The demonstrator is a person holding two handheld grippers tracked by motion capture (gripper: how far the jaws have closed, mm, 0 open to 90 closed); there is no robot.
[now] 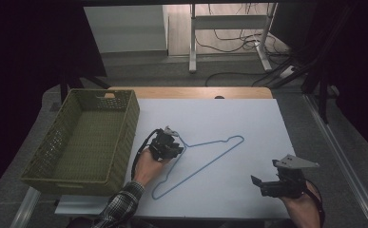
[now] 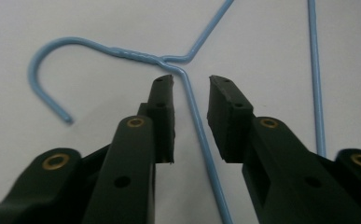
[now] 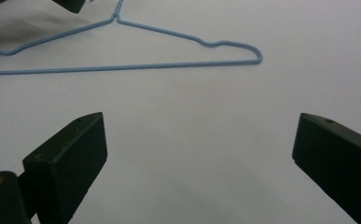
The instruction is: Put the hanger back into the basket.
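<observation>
- High view: blue wire hanger flat on white mat, green basket at mat's left edge, well apart from right gripper.
- Left gripper view adds hook + neck twist close up.
- Left gripper: jaws partly open, straddling hanger arm just below neck; not clamped.
- Right gripper: jaws wide apart, holding nothing, over bare mat near hanger.

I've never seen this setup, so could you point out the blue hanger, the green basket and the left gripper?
blue hanger [image 1: 215,142]: high view, on its upper wire.
green basket [image 1: 127,124]: high view, on its right wall.
left gripper [image 2: 190,83]: left gripper view, midway between its fingertips.
</observation>
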